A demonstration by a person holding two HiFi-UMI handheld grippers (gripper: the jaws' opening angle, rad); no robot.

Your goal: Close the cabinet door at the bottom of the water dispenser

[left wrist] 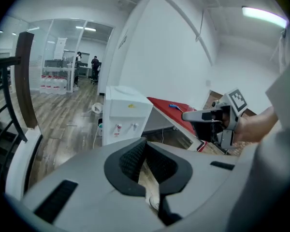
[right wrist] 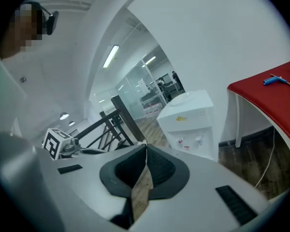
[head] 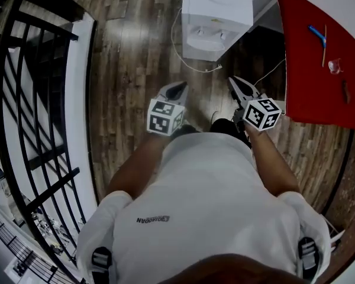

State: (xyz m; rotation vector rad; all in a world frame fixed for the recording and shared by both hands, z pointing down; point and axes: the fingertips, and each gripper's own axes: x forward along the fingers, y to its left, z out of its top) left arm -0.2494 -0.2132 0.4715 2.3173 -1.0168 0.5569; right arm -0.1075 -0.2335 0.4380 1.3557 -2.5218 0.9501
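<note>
You stand on the wooden floor (head: 130,70), facing the white water dispenser (head: 216,16), which sits ahead of you against the wall and well apart from both grippers. Your left gripper (left wrist: 144,140) has its jaws pressed together with nothing between them. Your right gripper (right wrist: 145,145) is the same, jaws together and empty. Both are held up in front of your chest, pointing towards the dispenser but touching nothing. A red table (head: 319,58) stands just to the right of the dispenser, and a black railing (head: 29,99) runs well off to its left. From above, only the dispenser's top and its taps show. The cabinet door at its base is hidden in every view, so you cannot tell whether it is closed. Judging by your distance, no push on the door is under way now.
</note>
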